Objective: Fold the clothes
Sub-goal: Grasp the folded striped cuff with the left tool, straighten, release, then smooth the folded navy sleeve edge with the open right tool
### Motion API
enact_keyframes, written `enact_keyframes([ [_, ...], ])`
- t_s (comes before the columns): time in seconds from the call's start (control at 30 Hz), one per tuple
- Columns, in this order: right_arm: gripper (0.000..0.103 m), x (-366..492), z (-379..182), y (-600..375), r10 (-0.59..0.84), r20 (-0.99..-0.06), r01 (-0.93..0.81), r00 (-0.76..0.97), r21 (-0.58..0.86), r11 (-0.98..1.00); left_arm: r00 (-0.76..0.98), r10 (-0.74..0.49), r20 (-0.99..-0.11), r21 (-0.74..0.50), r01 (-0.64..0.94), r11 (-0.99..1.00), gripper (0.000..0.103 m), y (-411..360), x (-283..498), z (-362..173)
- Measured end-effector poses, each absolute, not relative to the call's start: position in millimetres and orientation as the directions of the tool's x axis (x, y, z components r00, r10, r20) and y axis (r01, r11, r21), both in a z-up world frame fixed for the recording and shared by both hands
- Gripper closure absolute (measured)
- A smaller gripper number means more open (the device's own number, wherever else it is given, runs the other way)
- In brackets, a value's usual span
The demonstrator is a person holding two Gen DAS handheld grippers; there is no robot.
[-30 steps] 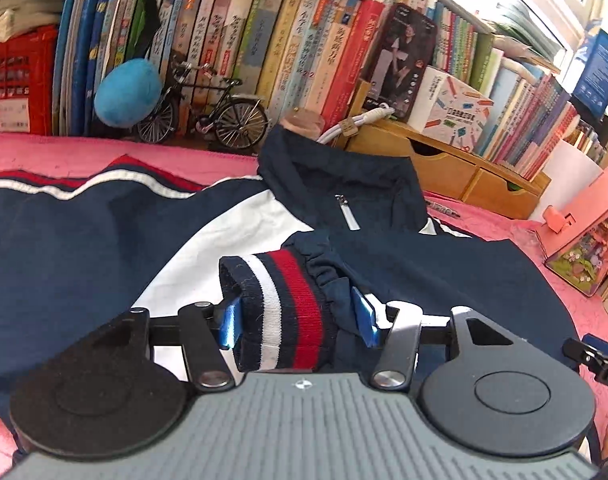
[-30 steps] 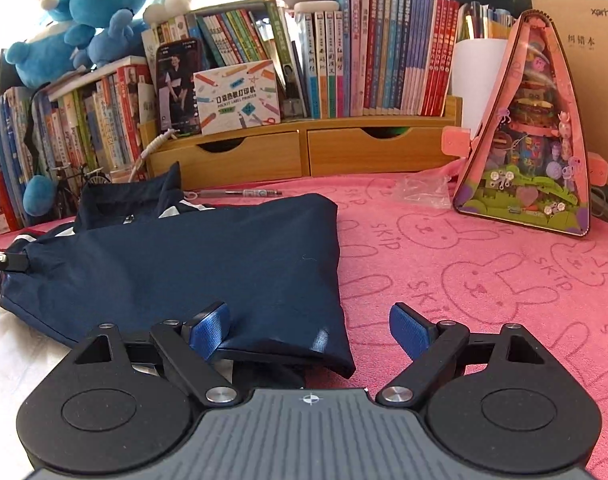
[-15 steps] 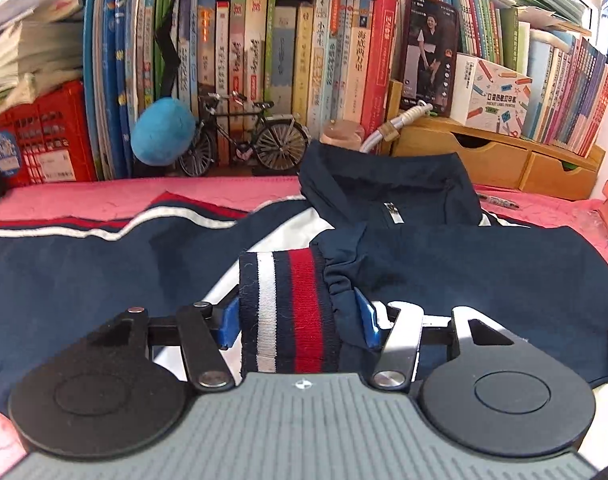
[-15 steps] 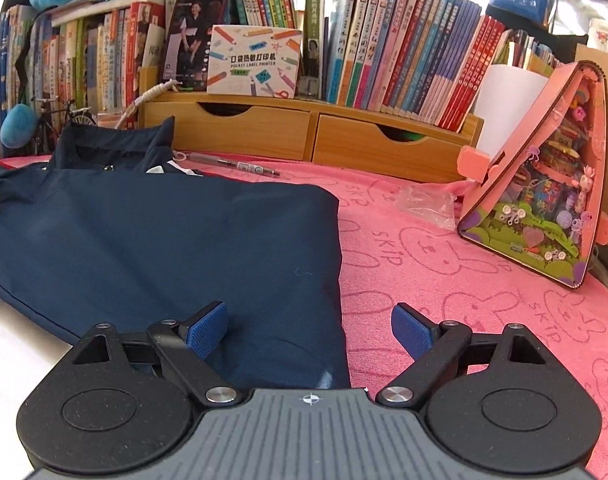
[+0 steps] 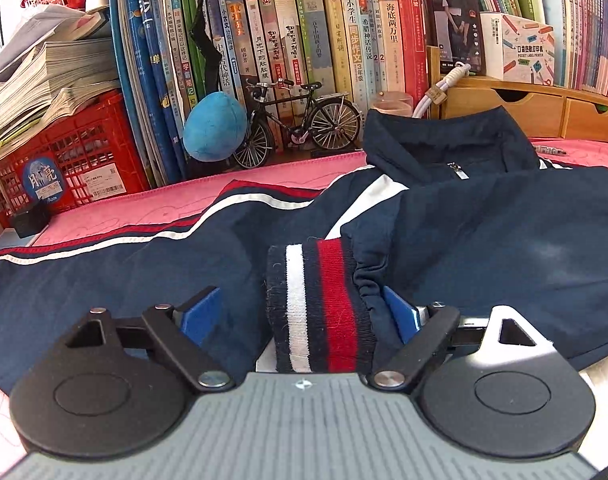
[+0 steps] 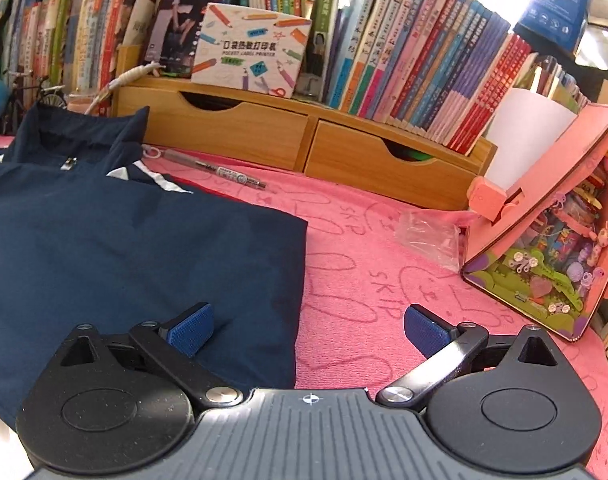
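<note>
L claw point(image 5: 300, 316) has just let go of the striped cuff point(image 5: 318, 304): jaws opening, left pad clear of the knit, right pad just beside it; cuff lies between them on the jacket point(image 5: 484, 248) body, so sleeve fold looks placed. R claw point(image 6: 308, 330) is wide apart w/ nothing held, jaws opening, the jacket's folded edge beneath its left pad, pink counter point(image 6: 384, 280) under the right. Next prob. other sleeve.

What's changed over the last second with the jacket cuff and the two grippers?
The left gripper has let go of the striped cuff: its jaws are opening, the cuff lying loose between them. The right gripper is opening wider over the jacket's edge, holding nothing. The navy jacket stays folded on the pink mat.
</note>
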State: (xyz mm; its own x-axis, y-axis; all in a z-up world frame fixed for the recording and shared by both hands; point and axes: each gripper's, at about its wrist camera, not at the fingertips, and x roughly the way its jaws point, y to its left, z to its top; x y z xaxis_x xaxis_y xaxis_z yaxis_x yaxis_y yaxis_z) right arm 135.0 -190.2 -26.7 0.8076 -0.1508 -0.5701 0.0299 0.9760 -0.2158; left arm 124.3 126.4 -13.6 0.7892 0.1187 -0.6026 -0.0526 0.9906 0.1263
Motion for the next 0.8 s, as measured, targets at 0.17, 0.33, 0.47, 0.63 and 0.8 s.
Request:
enact_keyframes([
  [0.17, 0.002, 107, -6, -196, 0.044, -0.510, -0.104, 0.859, -0.088, 0.991, 0.827, 0.132, -0.546, 0.121, -0.078, 0.990, 0.013, 133, 107, 7],
  [0.33, 0.020, 107, -1, -191, 0.199, -0.543, -0.205, 0.816, 0.049, 0.977, 0.874, 0.196, -0.444, 0.185, -0.125, 0.975, 0.000, 131, 95, 28],
  [0.47, 0.029, 118, -14, -188, 0.218, -0.587, -0.189, 0.780, 0.111, 0.976, 0.879, 0.109, -0.464, 0.119, -0.060, 0.991, 0.000, 125, 91, 33],
  [0.63, 0.031, 123, -29, -187, 0.183, -0.632, -0.157, 0.753, 0.097, 0.983, 0.859, -0.020, -0.511, 0.084, 0.072, 0.994, 0.000, 98, 88, 18],
  [0.8, 0.031, 111, -19, -210, 0.128, -0.638, -0.125, 0.759, 0.049, 0.991, 0.793, 0.071, -0.606, 0.130, 0.010, 0.991, 0.000, 98, 113, -15],
])
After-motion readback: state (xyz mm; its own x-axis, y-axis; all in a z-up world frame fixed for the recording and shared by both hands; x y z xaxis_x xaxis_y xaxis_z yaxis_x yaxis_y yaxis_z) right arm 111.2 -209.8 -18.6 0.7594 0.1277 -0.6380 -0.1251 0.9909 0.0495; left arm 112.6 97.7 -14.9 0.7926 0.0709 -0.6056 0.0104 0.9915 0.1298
